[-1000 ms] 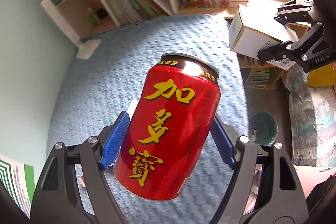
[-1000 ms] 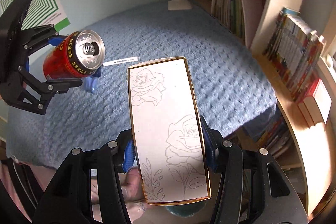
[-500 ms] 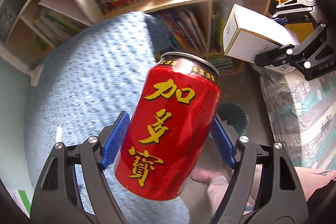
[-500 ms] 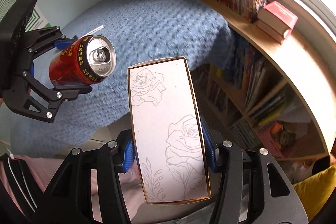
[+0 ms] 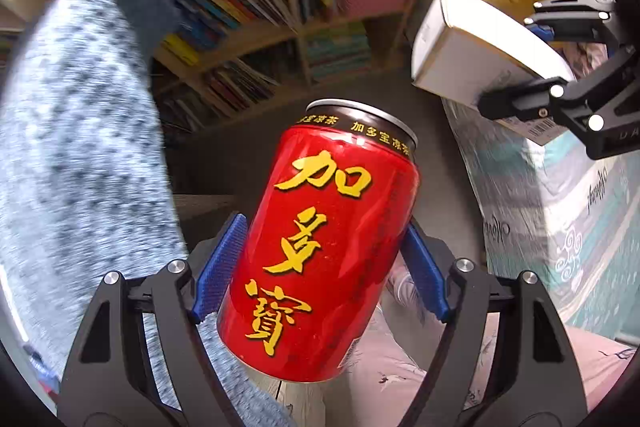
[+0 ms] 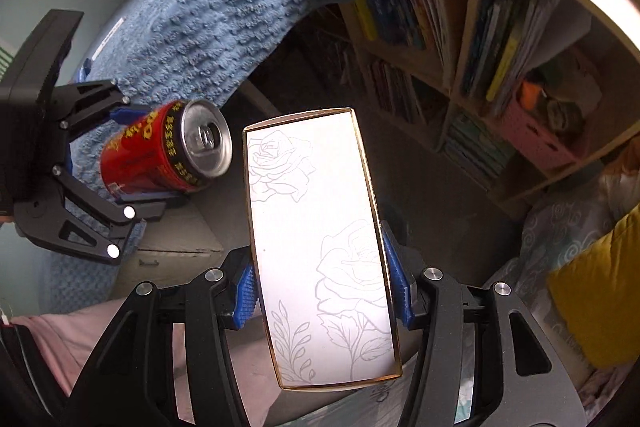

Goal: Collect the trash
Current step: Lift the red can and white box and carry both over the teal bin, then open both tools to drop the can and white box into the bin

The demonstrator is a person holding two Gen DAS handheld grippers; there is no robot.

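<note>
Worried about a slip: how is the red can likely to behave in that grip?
The red can looks smooth and round, so it may twist between the left gripper fingers. Its tab seems opened, so it is probably light and easily dented.

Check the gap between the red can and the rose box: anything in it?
Nothing held there. In the right wrist view, the red can and rose box are apart, with only dim floor behind the gap.

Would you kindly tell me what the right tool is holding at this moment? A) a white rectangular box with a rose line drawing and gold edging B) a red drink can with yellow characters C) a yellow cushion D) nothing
A: the right tool has its blue pads pressed on both sides of the white rectangular box with a rose line drawing; the red drink can sits in the left tool.
</note>
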